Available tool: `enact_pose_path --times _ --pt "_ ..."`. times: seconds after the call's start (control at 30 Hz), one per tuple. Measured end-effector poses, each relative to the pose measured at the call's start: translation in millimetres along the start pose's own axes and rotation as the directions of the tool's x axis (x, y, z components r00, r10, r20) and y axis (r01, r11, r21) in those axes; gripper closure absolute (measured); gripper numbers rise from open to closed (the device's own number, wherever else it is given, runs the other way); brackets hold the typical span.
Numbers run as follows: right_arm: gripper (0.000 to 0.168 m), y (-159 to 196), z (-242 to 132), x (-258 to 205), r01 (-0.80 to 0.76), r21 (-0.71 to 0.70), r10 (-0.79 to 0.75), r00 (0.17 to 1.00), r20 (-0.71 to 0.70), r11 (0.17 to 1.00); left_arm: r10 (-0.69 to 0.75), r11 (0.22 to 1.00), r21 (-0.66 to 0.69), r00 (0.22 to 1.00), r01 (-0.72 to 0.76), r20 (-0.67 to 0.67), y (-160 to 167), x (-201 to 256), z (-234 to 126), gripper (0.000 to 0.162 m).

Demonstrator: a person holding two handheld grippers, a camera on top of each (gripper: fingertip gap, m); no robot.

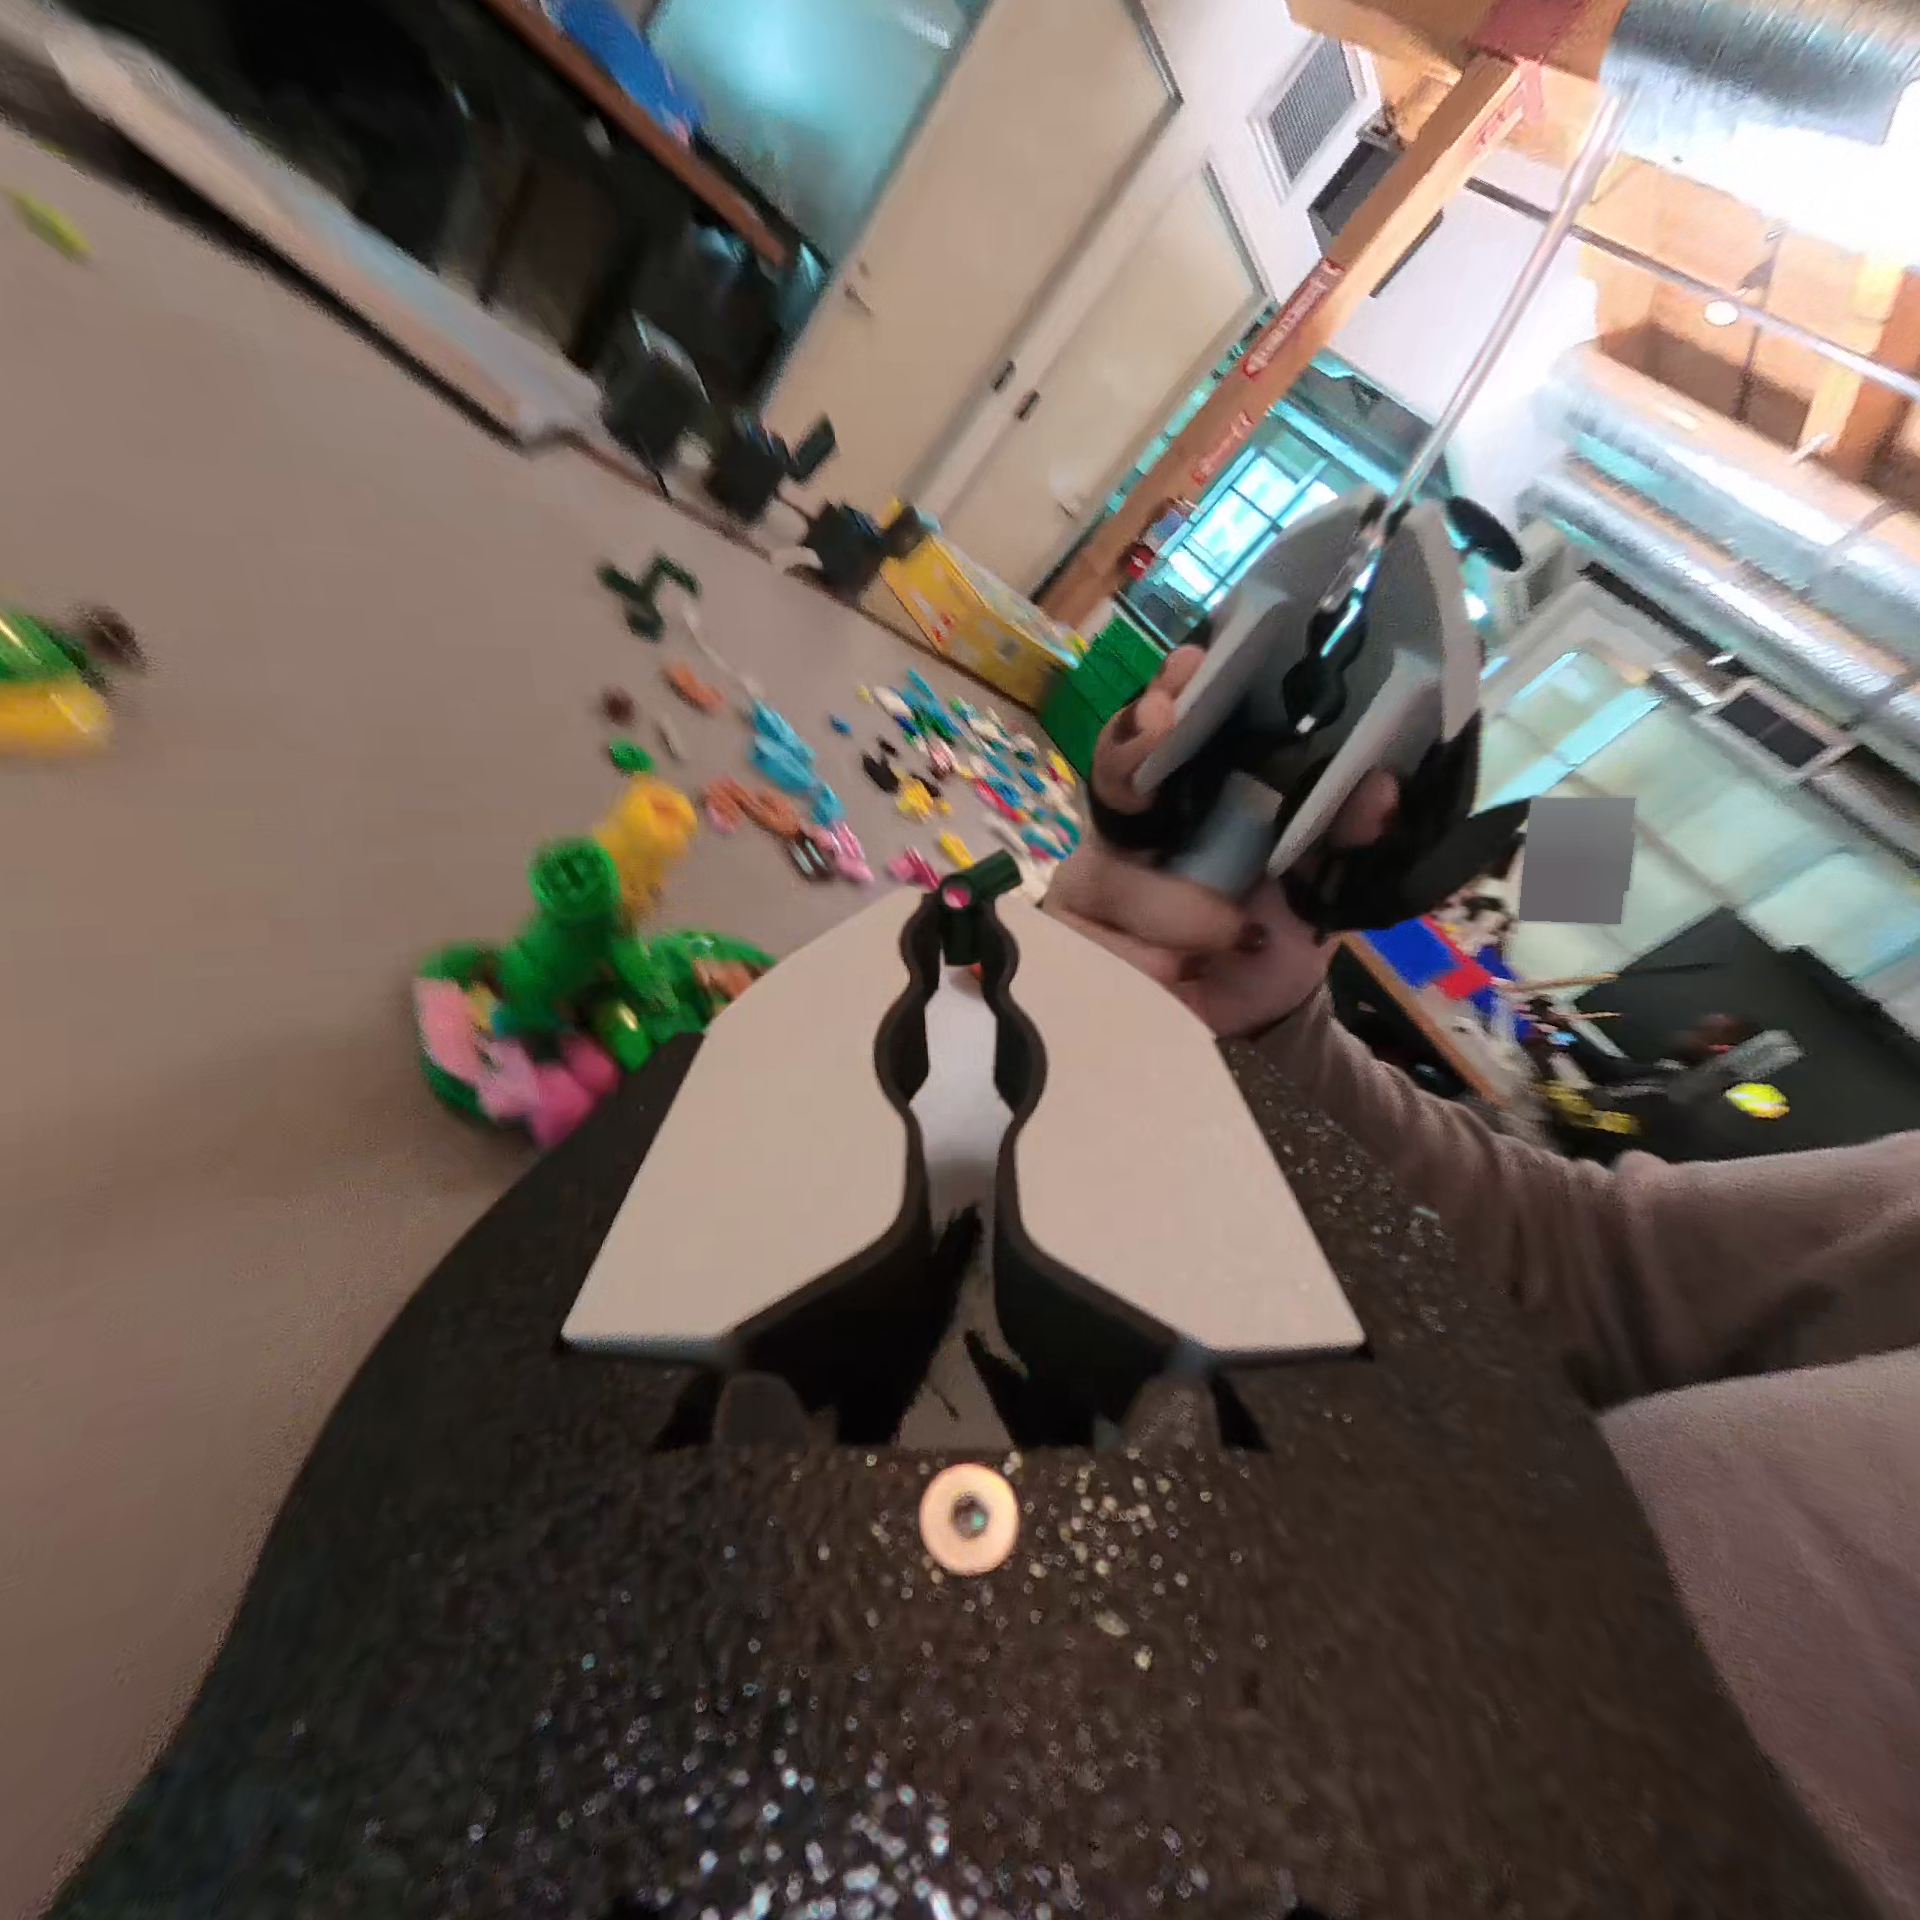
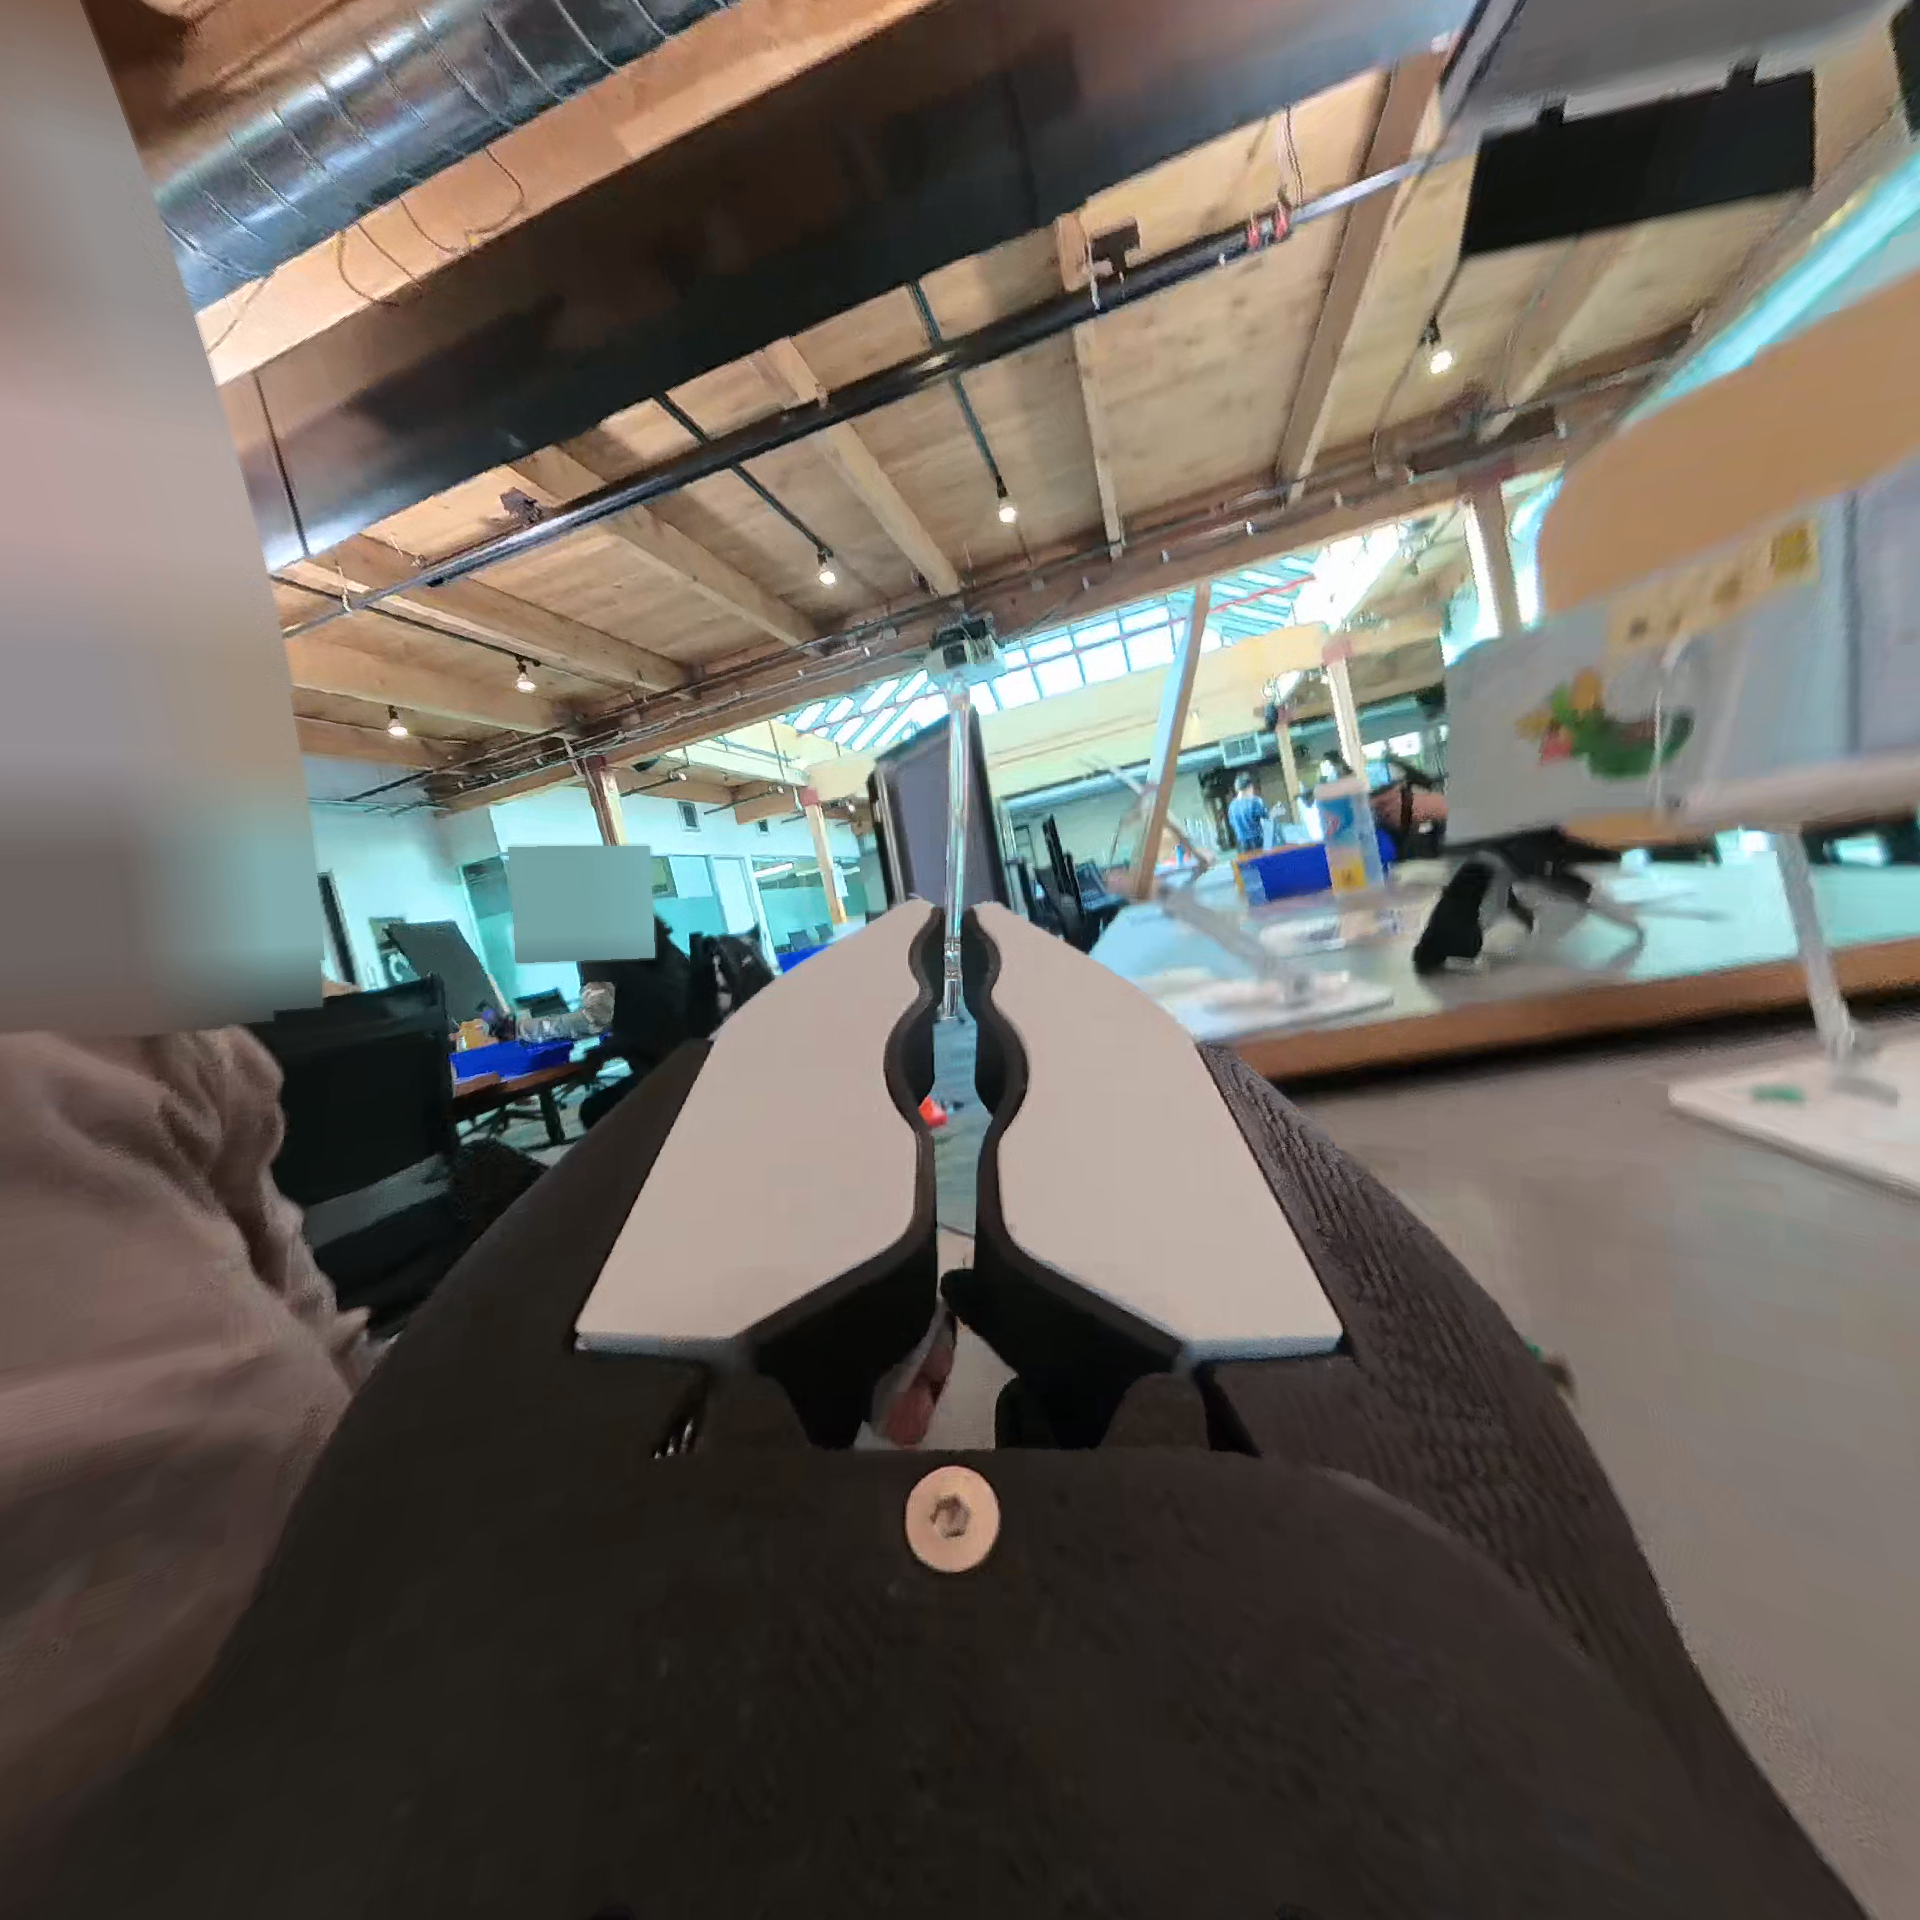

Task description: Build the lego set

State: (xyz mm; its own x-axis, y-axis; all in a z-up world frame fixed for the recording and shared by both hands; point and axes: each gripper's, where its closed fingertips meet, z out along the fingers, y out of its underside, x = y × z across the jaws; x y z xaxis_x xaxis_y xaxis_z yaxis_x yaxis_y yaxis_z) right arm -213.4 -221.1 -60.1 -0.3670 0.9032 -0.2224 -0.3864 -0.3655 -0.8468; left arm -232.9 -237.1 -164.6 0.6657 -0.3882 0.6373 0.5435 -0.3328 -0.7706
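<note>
Left claw (image 1: 961, 920) is clenched on a small dark-green plastic lego connector with a pink-lined hole (image 1: 966, 906), pinched at the very tips and lifted clear of the grey bench (image 1: 260, 935)

Right claw (image 2: 954, 925): tips nearly together around what looks like a thin clear rod (image 2: 953, 831); whether it truly grips the rod I cannot tell. From the left wrist view the right claw sits up and to the right of the left claw, raised off the bench, pointing away from the work

Progress, judged: partway. A bright-green and pink partly built lego model with a yellow flower-like top (image 1: 582, 977) stands left of and just beyond the left claw tips. Another green-and-yellow assembly (image 1: 42, 675) lies far left, blurred. A large scatter of loose multicoloured lego pieces (image 1: 935, 769) remains beyond the tips, so much is left to fit

Containers: a yellow cardboard lego box (image 1: 977, 623) lies beyond the loose pieces; contents not visible. Green blocks, possibly stacked baseplates (image 1: 1101, 675), sit beside it
</note>
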Motion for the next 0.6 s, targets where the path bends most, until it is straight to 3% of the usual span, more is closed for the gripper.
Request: enact_pose_path --times 0.1,0.2,0.4,0.6 --pt "0.168 36 -33 -8 -0.067 -0.087 0.063 0.996 -0.056 0.994 -0.087 0.993 -0.079 0.996 0.085 -0.018 42 7 7 0.155" --pt "0.167 57 -53 -11 -0.136 -0.145 0.126 0.989 -0.078 0.98 -0.167 0.982 -0.098 0.985 0.164 -0.029 59 12 13 0.155" --pt "0.167 64 -59 -13 -0.084 -0.249 0.076 0.996 -0.038 0.965 -0.372 0.928 -0.074 0.922 0.366 -0.108 63 20 27 0.155" --pt "0.167 66 -62 -7 -0.083 -0.287 0.074 0.996 -0.042 0.954 -0.399 0.917 -0.04 0.908 0.397 -0.129 59 21 28 0.155"
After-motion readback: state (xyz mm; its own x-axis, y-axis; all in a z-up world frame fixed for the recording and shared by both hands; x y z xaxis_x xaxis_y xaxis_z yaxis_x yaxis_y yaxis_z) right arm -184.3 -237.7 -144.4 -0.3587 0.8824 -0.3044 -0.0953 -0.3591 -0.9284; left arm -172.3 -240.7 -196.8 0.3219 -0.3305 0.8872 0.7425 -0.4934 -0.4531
